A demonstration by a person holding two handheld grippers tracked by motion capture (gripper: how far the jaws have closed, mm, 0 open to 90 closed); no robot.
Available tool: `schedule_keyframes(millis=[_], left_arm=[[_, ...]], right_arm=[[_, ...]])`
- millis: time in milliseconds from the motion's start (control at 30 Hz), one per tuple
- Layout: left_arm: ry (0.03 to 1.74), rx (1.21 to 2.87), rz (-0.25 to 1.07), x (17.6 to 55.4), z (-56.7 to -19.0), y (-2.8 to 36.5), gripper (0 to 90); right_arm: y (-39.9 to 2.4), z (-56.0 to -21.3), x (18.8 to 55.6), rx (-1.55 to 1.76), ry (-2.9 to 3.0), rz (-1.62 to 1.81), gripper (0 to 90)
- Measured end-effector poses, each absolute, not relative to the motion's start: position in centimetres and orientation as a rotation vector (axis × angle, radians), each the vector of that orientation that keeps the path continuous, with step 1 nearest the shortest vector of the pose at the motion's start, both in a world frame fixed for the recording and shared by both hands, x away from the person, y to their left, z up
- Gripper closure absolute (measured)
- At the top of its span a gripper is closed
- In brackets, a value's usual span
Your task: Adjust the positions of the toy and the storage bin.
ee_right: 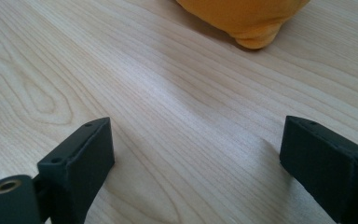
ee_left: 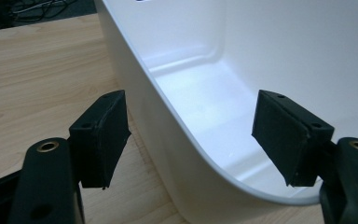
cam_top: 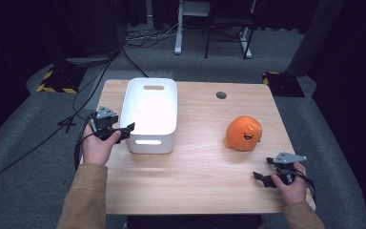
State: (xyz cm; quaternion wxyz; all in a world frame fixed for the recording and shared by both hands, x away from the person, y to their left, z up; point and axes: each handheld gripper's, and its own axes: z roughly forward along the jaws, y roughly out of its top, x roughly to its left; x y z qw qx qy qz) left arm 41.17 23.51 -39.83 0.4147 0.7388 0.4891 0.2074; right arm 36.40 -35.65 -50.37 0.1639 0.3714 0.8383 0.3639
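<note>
A white plastic bin [cam_top: 150,143] with handle slots stands on the left half of the wooden table [cam_top: 200,167]. My left gripper [cam_top: 126,131] is at the bin's near left corner. In the left gripper view its jaws [ee_left: 191,135] straddle the bin's wall [ee_left: 279,51], one pad outside and one inside, with gaps on both sides of the rim, so it is open. An orange round plush toy [cam_top: 243,133] with a small face sits on the right. My right gripper [cam_top: 259,177] rests low near the front right edge, open over bare wood [ee_right: 196,154], with the plush [ee_right: 242,16] just ahead.
A small grey round cap [cam_top: 221,95] is set into the table's far side. Cables [cam_top: 90,90] trail over the grey floor at the left. Chair and desk legs [cam_top: 209,38] stand behind the table. Bare wood lies between bin and plush.
</note>
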Motion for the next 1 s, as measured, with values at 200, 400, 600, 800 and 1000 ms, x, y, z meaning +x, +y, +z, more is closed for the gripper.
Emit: schedule_keyframes(millis=[200,400,600,800,1000], left_arm=[[1.182,1.861,0.488,41.3,-39.9,23.6,30.7],[1.153,1.886,0.492,40.7,-39.6,23.4,33.4],[1.122,1.898,0.496,40.0,-39.7,22.7,32.9],[1.083,1.901,0.488,38.6,-39.7,21.3,32.3],[1.034,1.923,0.477,37.1,-39.8,19.9,31.9]], right_arm=[[-35.7,-50.4,36.4,1.058,2.390,1.037,10.1],[-35.6,-50.4,36.4,1.058,2.390,1.037,10.1],[-35.6,-50.4,36.4,1.058,2.389,1.037,10.1],[-35.6,-50.4,36.4,1.058,2.390,1.037,10.1],[-35.6,-50.4,36.4,1.057,2.390,1.036,10.1]])
